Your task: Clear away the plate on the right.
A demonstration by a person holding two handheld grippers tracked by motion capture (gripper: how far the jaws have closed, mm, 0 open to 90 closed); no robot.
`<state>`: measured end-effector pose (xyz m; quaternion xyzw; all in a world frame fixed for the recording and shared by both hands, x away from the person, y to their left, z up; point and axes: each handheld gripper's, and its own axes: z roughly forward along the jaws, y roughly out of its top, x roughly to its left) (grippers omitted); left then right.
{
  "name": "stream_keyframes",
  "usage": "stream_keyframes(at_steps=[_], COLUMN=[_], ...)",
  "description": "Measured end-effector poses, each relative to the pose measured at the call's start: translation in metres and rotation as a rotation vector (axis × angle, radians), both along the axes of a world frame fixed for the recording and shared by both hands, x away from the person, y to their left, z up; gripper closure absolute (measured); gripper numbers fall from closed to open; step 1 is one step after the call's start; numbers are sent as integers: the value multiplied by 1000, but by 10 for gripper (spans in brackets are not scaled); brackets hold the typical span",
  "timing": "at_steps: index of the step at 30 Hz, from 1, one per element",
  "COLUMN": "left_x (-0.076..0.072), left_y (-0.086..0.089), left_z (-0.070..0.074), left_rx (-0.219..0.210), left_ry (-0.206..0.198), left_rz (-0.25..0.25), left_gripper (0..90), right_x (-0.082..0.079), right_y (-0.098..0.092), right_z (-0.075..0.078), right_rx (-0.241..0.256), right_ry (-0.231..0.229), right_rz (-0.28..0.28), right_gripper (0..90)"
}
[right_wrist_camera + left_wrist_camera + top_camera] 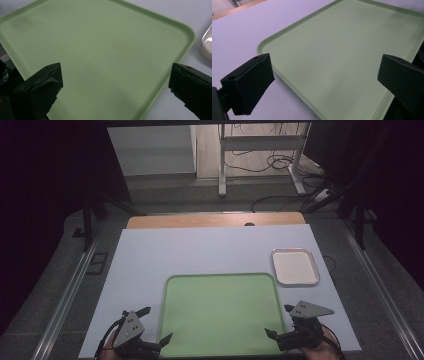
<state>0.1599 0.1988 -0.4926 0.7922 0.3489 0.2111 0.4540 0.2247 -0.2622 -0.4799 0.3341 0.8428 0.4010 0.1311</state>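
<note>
Left gripper (153,326) and right gripper (280,321) both gape wide, empty, at the green tray's (220,285) near corners. I'd grab both side rims level, together, so it doesn't tilt.

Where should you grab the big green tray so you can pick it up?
Probably by its raised rim, at the two near corners. The green tray lies flat on the table, so only that thin lip gives something to pinch. The left hand-held gripper and right hand-held gripper are both open beside those corners, so each could come in sideways from its own side, one jaw slipping under the edge.
</note>
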Motion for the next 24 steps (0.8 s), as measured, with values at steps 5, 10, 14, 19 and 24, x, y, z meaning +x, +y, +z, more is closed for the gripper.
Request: stream_keyframes(at_steps=[5, 10, 14, 19, 24], left_x=[-1, -1, -1, 0, -1], left_y=[2, 1, 0, 0, 0], left_z=[0, 0, 0, 0, 0], left_rx=[-11, -5, 2, 5, 7], left_ry=[2, 1, 2, 4, 4], left_rz=[-4, -10, -17, -21, -21], left_gripper=[3, 3, 3, 3, 3], right_x=[-1, 0, 0, 0, 2], right_y=[-1, -1, 0, 0, 0], right_z=[2, -1, 0, 0, 0], right_rx=[2, -34, -43, -51, -39], right_ry=[-34, -40, -62, -75, -72], right_rz=[-16, -34, -47, -51, -37], right_gripper=[0, 0, 0, 0, 0])
